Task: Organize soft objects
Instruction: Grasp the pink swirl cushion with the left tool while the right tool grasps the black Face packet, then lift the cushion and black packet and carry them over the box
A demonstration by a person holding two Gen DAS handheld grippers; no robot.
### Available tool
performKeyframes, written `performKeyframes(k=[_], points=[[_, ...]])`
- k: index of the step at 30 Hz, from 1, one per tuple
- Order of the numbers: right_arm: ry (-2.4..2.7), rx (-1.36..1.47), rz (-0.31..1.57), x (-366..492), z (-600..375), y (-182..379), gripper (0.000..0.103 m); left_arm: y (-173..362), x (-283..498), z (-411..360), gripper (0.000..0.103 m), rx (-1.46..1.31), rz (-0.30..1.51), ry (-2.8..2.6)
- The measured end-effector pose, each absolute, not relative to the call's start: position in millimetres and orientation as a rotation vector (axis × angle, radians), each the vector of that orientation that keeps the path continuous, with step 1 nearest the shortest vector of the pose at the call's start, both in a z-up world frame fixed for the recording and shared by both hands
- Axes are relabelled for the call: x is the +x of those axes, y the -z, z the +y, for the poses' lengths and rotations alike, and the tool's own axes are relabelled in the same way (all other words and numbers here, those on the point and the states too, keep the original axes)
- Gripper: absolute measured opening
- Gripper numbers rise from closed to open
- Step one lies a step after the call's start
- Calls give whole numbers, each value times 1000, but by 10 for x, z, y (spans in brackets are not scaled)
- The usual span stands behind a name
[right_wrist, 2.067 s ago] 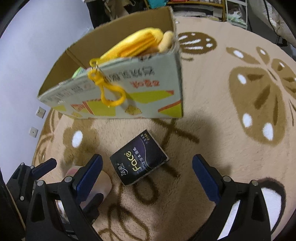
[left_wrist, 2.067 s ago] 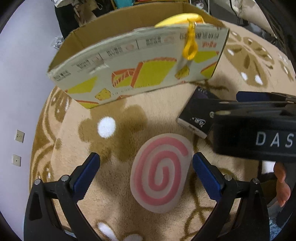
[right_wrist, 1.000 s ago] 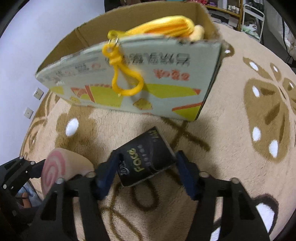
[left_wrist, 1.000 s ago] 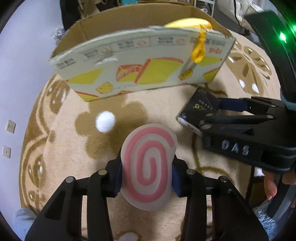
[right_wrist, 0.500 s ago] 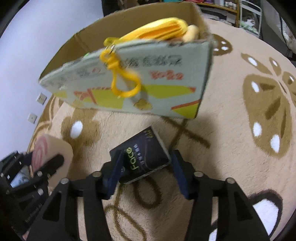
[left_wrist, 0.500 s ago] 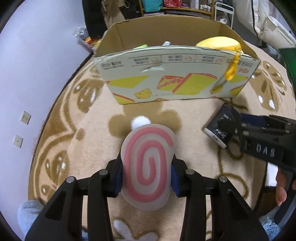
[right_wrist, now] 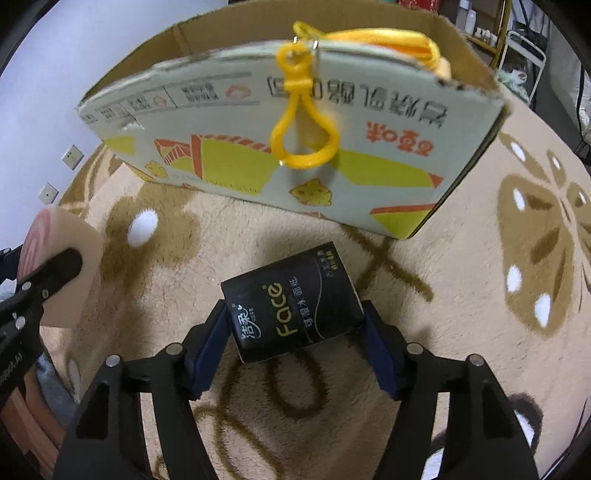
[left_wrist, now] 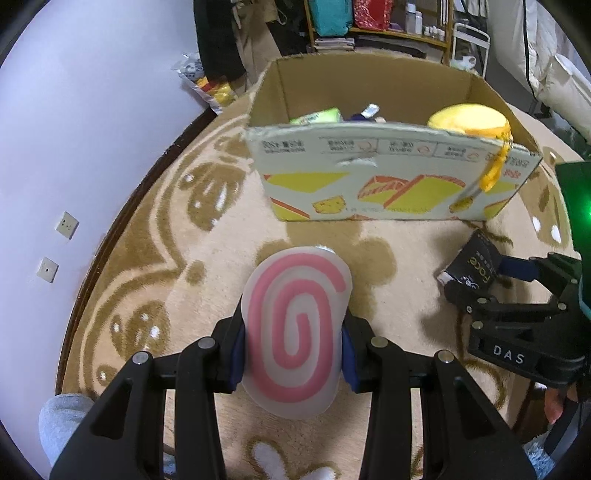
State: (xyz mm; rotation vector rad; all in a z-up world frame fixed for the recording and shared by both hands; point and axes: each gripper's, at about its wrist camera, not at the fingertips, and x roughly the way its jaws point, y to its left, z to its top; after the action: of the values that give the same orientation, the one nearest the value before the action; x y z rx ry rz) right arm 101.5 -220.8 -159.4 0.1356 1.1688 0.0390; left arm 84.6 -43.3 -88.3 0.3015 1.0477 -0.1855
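My left gripper (left_wrist: 293,354) is shut on a soft pink-and-white spiral cushion (left_wrist: 295,332) and holds it above the rug, short of the cardboard box (left_wrist: 388,177). The cushion also shows at the left edge of the right wrist view (right_wrist: 59,266). My right gripper (right_wrist: 295,343) is shut on a black tissue pack (right_wrist: 291,299) and holds it just above the rug, in front of the box (right_wrist: 229,158). The pack and right gripper show at the right of the left wrist view (left_wrist: 472,266). The open box holds a yellow plush (left_wrist: 469,118), a green pack (left_wrist: 317,116) and other small items.
A yellow clip loop (right_wrist: 303,122) hangs over the box's front wall. A beige and brown patterned rug (right_wrist: 480,258) covers the floor. A lilac wall with two sockets (left_wrist: 66,225) is on the left. Shelves and bags (left_wrist: 332,22) stand behind the box.
Both grippers closed: left on the spiral cushion, right on the black tissue pack. Both have since lifted, and the left has risen enough to see into the box.
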Motion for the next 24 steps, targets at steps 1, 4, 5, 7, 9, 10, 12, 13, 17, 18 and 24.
performKeyframes(k=[1,4,5,7,9,10,12,13,17,18,24], points=[[-36,139,1156,999,-2218,1563,72,862,840,-426,40,300,1038,181],[-25,158,1090,910,-2281,1383,72,778,820,-408,40,296,1005,183],[-23,164,1059,874,-2295,1301,72,743,811,-401,40,291,993,185],[-21,171,1014,824,-2316,1171,72,667,787,-403,40,290,963,183],[-22,176,966,770,-2333,1036,72,593,771,-403,40,297,928,177],[-22,176,939,744,-2337,958,72,547,768,-398,40,297,907,173],[-20,177,904,693,-2340,842,72,458,762,-390,40,292,872,168],[-23,179,887,673,-2349,784,72,427,763,-385,40,291,857,165],[-32,175,811,653,-2318,542,72,277,784,-364,40,285,799,150],[-31,171,797,662,-2301,495,72,236,805,-355,40,275,789,151],[-11,157,699,686,-2345,233,72,70,964,-344,40,260,744,145]])
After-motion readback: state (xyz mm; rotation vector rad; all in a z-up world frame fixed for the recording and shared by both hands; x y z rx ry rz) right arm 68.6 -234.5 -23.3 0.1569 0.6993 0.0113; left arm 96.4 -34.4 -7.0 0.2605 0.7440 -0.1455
